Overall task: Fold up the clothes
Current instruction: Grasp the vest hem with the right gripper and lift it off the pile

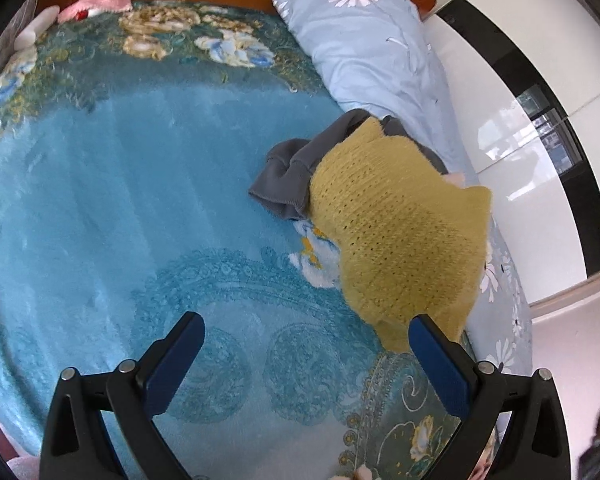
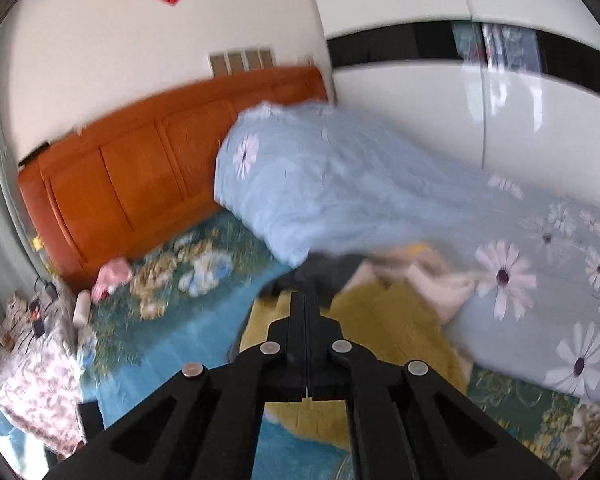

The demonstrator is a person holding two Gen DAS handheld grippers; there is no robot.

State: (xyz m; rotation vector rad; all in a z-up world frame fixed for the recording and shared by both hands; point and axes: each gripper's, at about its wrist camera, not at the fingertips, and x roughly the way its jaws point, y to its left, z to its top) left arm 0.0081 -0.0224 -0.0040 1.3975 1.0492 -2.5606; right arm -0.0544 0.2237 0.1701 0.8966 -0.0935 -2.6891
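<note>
A yellow knit sweater (image 1: 396, 232) hangs lifted over the right side of the blue floral blanket (image 1: 120, 200). A grey garment (image 1: 284, 184) lies crumpled behind it. My left gripper (image 1: 306, 328) is open above the blanket with nothing between its blue pads (image 1: 172, 364); its right finger is just in front of the sweater's lower edge. In the blurred right wrist view my right gripper (image 2: 304, 298) has its jaws pressed together, shut on the yellow sweater (image 2: 388, 332), which drapes below the tips. A dark garment (image 2: 332, 268) and a cream one (image 2: 432, 276) lie beyond.
A rolled light-blue daisy duvet (image 1: 372, 52) (image 2: 340, 184) runs along the bed's right side by a glossy white wardrobe (image 1: 508, 128). The wooden headboard (image 2: 140, 176) closes the far end. A pink cloth (image 1: 100, 2) and a floral pillow (image 2: 36, 376) lie at the left.
</note>
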